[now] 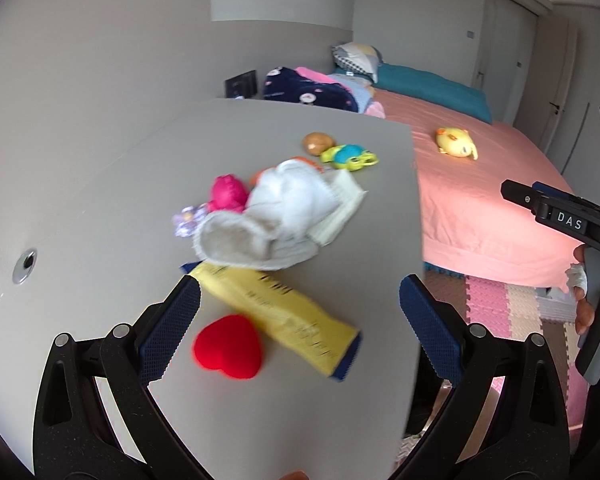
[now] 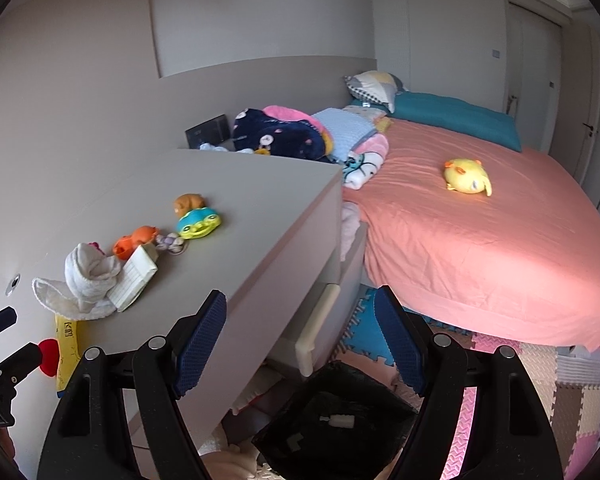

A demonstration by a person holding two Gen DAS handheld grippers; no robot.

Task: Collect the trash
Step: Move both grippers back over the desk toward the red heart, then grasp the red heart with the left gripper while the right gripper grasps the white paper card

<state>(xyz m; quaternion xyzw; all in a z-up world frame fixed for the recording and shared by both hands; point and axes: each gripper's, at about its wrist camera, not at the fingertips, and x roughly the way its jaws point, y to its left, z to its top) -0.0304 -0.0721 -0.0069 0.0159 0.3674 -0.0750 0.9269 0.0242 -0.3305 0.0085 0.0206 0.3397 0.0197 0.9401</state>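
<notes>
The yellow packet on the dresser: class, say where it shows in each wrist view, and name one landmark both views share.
Left wrist view: the yellow packet lies low and central, between the open fingers of the left gripper, beside the red heart.
Right wrist view: the yellow packet sits at the lower left edge, partly under the white cloth.
Shared landmark: the white cloth.

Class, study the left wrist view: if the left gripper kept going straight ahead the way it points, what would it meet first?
Probably the yellow packet, which lies between the open fingers of the left gripper on the grey dresser top. The red heart sits just beside that line; depth is hard to judge.
</notes>
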